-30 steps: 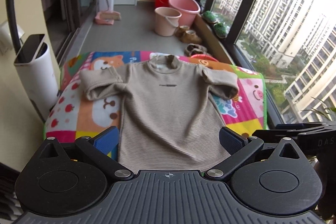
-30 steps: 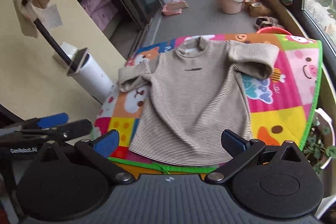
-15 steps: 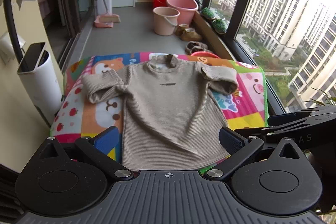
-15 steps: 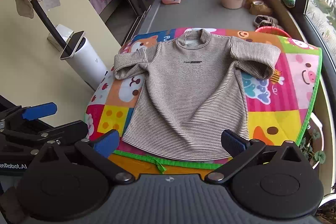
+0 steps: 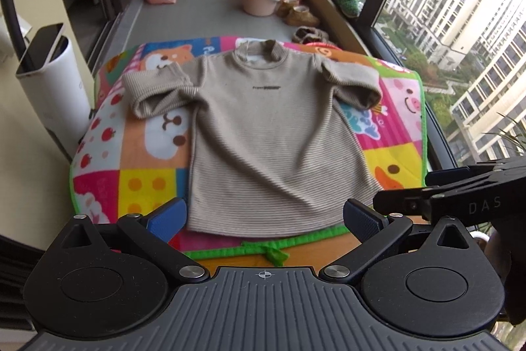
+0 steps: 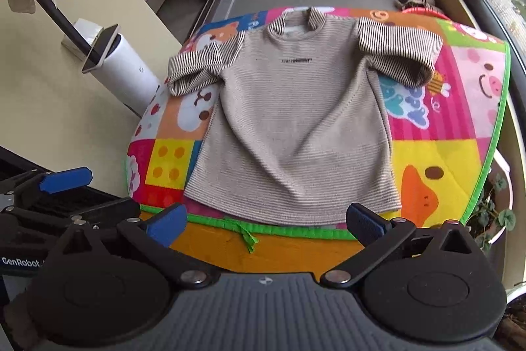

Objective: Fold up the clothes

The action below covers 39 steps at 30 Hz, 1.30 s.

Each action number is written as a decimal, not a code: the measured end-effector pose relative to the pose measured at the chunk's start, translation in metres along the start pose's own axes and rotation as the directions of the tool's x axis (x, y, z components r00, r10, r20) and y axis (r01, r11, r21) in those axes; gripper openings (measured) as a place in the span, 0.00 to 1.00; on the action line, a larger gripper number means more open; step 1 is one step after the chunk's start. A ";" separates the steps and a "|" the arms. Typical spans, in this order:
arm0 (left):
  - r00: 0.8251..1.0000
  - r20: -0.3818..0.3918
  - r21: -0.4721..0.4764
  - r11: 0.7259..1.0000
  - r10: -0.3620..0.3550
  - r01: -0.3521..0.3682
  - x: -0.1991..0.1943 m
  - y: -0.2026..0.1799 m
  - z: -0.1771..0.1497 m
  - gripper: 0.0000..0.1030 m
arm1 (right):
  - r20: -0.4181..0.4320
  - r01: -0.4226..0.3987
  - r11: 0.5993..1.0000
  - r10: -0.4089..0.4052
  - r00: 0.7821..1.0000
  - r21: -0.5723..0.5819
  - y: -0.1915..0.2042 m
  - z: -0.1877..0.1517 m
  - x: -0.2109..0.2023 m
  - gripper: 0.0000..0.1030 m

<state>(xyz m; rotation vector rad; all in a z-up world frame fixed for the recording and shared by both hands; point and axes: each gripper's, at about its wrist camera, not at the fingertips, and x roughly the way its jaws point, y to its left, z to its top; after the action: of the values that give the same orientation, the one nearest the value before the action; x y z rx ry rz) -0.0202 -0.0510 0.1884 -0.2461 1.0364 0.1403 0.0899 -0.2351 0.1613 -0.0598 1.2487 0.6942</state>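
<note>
Beige ribbed knit fills the left wrist view: the sweater (image 5: 273, 137) lies face up on a bright patchwork mat (image 5: 154, 134), collar toward the mat's far edge, hem just short of the green-trimmed near edge. Both sleeves are doubled back on themselves, one toward the far left corner, one toward the far right. We judge the knit soft, light and limp, with enough grain that it should not slip from the pads; it will sag and drag if lifted by one point, so we would take it at the shoulders or at the two hem corners. Our left gripper (image 5: 264, 217) hangs above the near edge with its jaws wide and nothing between them, the blue pads flanking the hem. The right gripper (image 5: 460, 196) shows side-on at the right, over the mat's near right corner.

In the right wrist view the same sweater (image 6: 296, 134) reads as fine dark-and-cream stripes, crisper on the sleeves and collar, with a small printed mark on the chest. Soft creases run down the body, so a flattening stroke before folding looks wise. The mat (image 6: 440, 134) is plush, with cartoon animals, over an orange tabletop (image 6: 296, 252). Our right gripper (image 6: 266, 219) is spread wide and empty above the near edge; the left gripper (image 6: 49, 196) sits low at the near left corner, clear of the cloth.
</note>
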 end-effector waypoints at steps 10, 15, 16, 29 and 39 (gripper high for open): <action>1.000 -0.026 -0.027 1.000 -0.008 0.007 0.003 0.007 -0.003 1.00 | -0.007 0.000 1.000 0.000 1.000 0.002 0.002 -0.004 0.002 1.00; 0.999 -0.046 -0.040 0.999 -0.006 0.004 0.007 0.011 -0.005 1.00 | 0.006 0.007 1.000 -0.007 1.000 -0.004 0.002 -0.005 -0.004 1.00; 0.999 -0.045 -0.040 0.999 -0.008 0.006 0.006 0.011 -0.006 1.00 | 0.009 0.010 1.000 -0.010 1.000 -0.006 0.003 -0.005 -0.005 1.00; 0.999 -0.052 -0.025 1.000 -0.013 0.012 0.008 0.011 -0.008 1.00 | 0.034 0.036 0.998 -0.034 0.999 -0.053 0.018 -0.009 -0.014 1.00; 0.998 -0.060 -0.013 1.000 -0.015 0.014 0.010 0.010 -0.008 1.00 | 0.022 0.037 0.998 -0.036 0.999 -0.046 0.014 -0.011 -0.011 1.00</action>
<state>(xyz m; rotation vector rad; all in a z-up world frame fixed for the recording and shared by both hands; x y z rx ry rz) -0.0247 -0.0438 0.1748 -0.2702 1.0933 0.1272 0.0715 -0.2338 0.1719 -0.1131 1.2084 0.6910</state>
